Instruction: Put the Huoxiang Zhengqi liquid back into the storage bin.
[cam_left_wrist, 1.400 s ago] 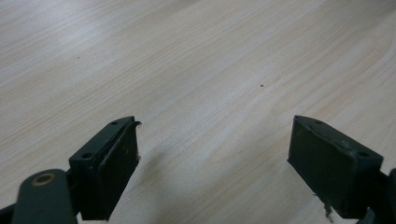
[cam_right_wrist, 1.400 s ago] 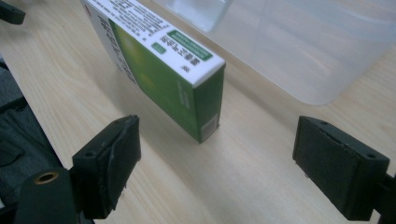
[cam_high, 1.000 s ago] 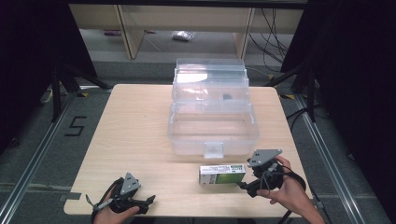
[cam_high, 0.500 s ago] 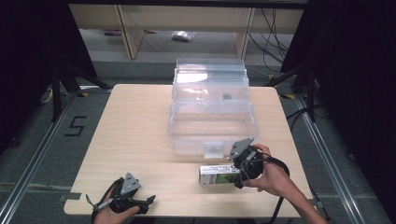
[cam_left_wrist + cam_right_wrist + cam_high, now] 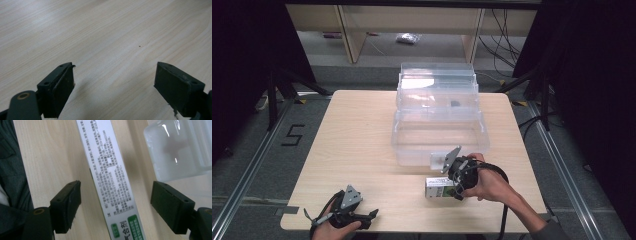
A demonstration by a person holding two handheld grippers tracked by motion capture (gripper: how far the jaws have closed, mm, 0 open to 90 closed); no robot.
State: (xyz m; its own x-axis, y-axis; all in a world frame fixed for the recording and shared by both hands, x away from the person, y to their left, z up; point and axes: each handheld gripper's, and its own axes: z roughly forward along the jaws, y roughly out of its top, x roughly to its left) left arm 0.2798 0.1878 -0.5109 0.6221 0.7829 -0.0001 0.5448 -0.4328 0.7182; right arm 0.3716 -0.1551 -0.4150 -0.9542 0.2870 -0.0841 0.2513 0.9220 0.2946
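- White and green, the small carton box [image 5: 439, 187] lies flat on the wooden table [image 5: 357, 135], near the front edge, at about 5 o'clock from the table's middle and just in front of the clear plastic bin [image 5: 439, 135].
- One second ago the right gripper [image 5: 458, 186] was at the right end of the box, at about 3 o'clock from it. Now it has come over that right end from above, and the person's right hand [image 5: 489, 185] has followed it toward the left.
- In the right gripper view the box [image 5: 110, 182] runs between the two black jaws, from 12 o'clock down to 6 o'clock. Bare wood shows on both sides of it, so the pads do not touch it yet.
- The jaws of the right gripper have just been closing. They stand now a little narrower than before, with the box between them and no grip made.
- This seems to mean that the reaching is done and the grasp is starting. The jaws likely need to close more, until both pads press the long sides.
- The left gripper [image 5: 357, 217] rests at about 7 o'clock of the table, in the same place as a second ago. Its jaws are wide apart over bare wood [image 5: 107, 45], holding nothing.
- The bin stands open at 12 o'clock from the box. It is probably where the box is going.
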